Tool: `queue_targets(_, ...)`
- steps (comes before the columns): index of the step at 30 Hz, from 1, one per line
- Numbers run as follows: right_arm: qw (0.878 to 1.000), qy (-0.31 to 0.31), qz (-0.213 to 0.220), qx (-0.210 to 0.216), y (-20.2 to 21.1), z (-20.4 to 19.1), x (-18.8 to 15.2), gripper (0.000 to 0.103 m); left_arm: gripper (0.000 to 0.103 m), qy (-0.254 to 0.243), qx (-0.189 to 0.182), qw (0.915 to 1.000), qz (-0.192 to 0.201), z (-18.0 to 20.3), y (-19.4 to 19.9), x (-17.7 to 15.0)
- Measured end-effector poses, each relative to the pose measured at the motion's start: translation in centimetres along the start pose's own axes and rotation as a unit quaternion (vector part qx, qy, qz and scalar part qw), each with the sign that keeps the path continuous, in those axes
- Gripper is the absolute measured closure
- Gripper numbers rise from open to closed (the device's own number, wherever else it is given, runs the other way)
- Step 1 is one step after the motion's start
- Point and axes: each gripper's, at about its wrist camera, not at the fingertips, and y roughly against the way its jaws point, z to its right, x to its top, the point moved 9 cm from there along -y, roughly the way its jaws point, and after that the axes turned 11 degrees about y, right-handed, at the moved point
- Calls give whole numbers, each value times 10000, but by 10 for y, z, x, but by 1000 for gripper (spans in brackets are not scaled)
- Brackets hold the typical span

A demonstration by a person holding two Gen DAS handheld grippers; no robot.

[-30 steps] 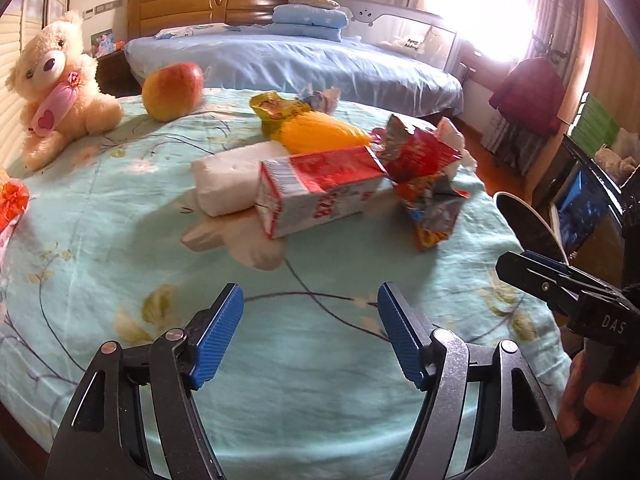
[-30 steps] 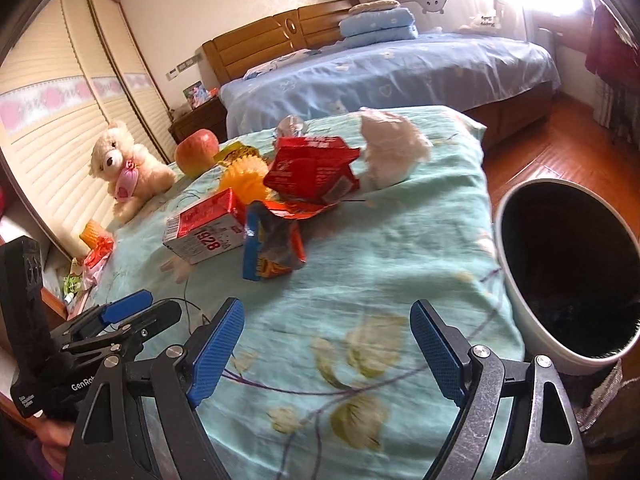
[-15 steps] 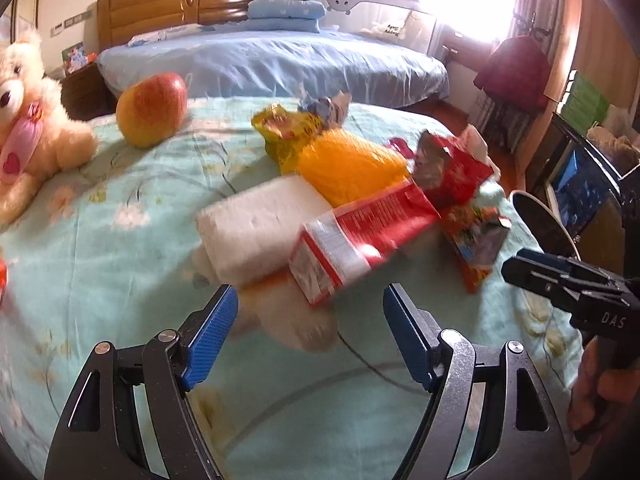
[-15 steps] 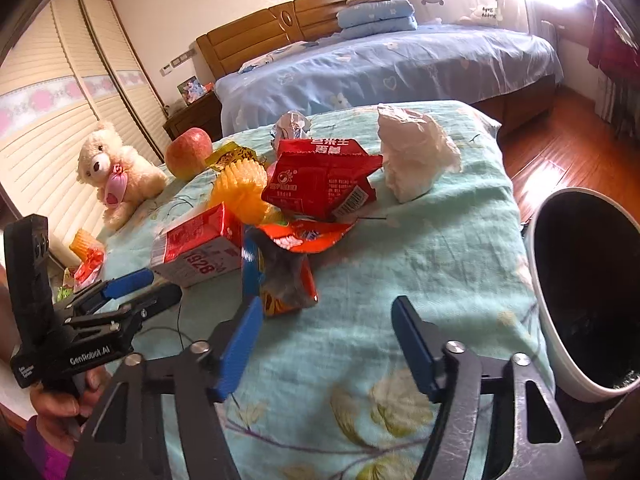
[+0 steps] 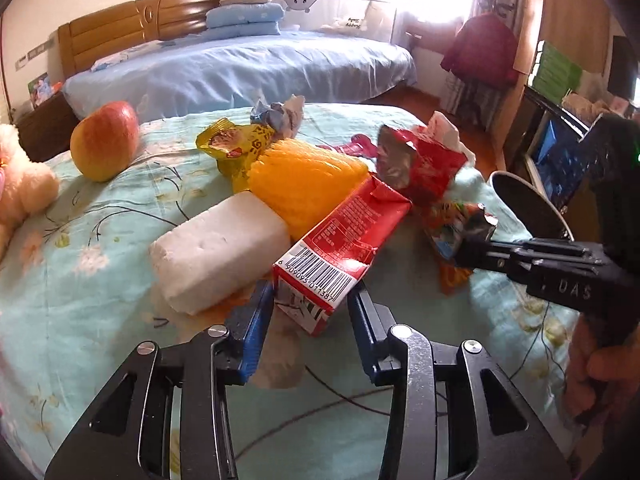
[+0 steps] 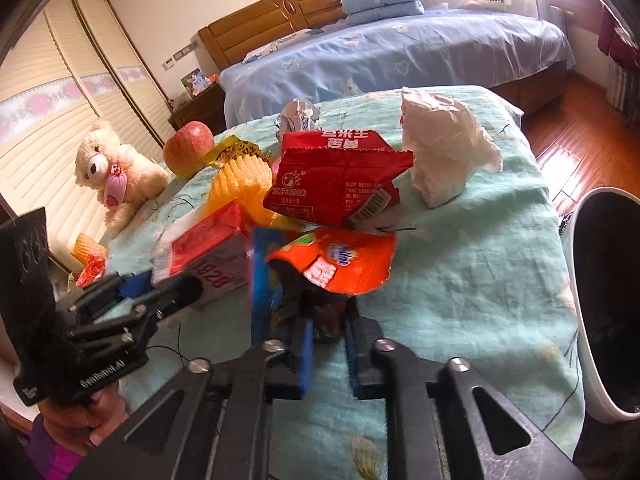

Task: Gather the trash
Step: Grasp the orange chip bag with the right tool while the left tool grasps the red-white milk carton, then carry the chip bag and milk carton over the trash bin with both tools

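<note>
Big stuff first: bed w/ aqua floral sheet (image 5: 100, 216) carries the whole litter pile; white bin (image 6: 600, 300) stands off the bed's edge on the right-hand side, mouth open, near but apart from the pile. On the sheet, mid-pile: white foam block (image 5: 220, 252), yellow ribbed piece (image 5: 304, 184), red snack bag (image 6: 336, 176), crumpled tissue (image 6: 444, 156), red milk carton (image 5: 344, 248), orange wrapper (image 6: 340, 264). Apple (image 5: 105, 141) and teddy (image 6: 116, 172) sit apart, prob not trash. Step in hand: double pick-up. Left gripper (image 5: 310, 312) has just been closing, jaws now narrow w/ the carton's barcode end between the pads, looks clamped. Right gripper (image 6: 326, 336) has just been closing too, jaws near together, pinching the dark crumpled end of the orange wrapper. Carton lies tilted, long axis running from the near barcode end up and away toward its folded top by the red bag; near end raised off the sheet. Next, I'd judge: lift both clear w/o dragging neighbours, swing over to the bin, release above its mouth.
</note>
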Motion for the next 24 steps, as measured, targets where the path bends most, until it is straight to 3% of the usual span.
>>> queue_targets(15, 9997, -60, 193, -136, 44, 18, -25, 99, 68, 362, -247, 9989, 166, 40, 31, -31)
queue_targets(24, 9989, -198, 254, -335, 68, 44, -40, 99, 67, 32, -455, 9990, 19, 83, 28, -42)
